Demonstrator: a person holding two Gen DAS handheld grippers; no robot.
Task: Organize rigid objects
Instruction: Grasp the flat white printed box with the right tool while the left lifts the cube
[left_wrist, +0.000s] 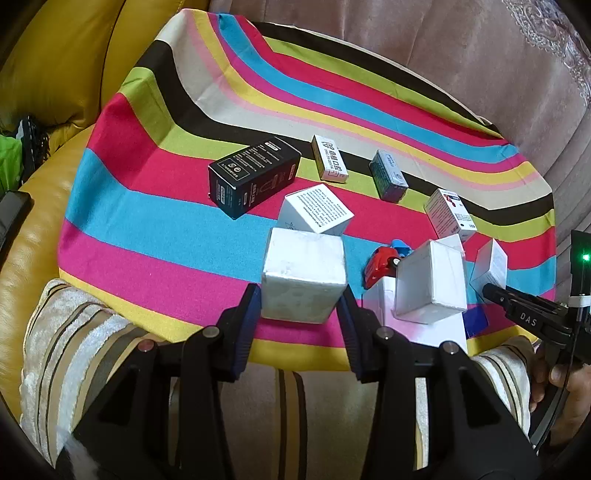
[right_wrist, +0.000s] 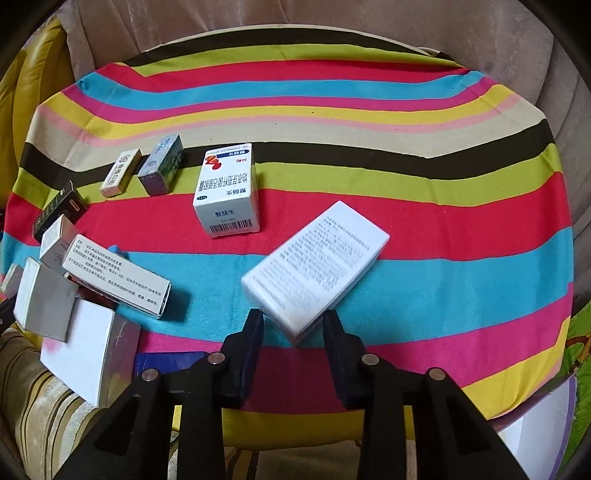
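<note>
Both claws are mid-carry. The left claw (left_wrist: 301, 299) clamps a white cube box (left_wrist: 304, 273); the right claw (right_wrist: 293, 325) pinches a flat white box (right_wrist: 314, 269) by its near corner. Next, I judge, each needs setting down among the boxes ahead.

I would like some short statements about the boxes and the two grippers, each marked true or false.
1. The left gripper holds a white box. True.
2. The right gripper is empty. False: it is shut on a flat white box with printed text.
3. The black box lies on its side on the striped cloth. True.
4. The cloth is plain grey. False: it has bright coloured stripes.
</note>
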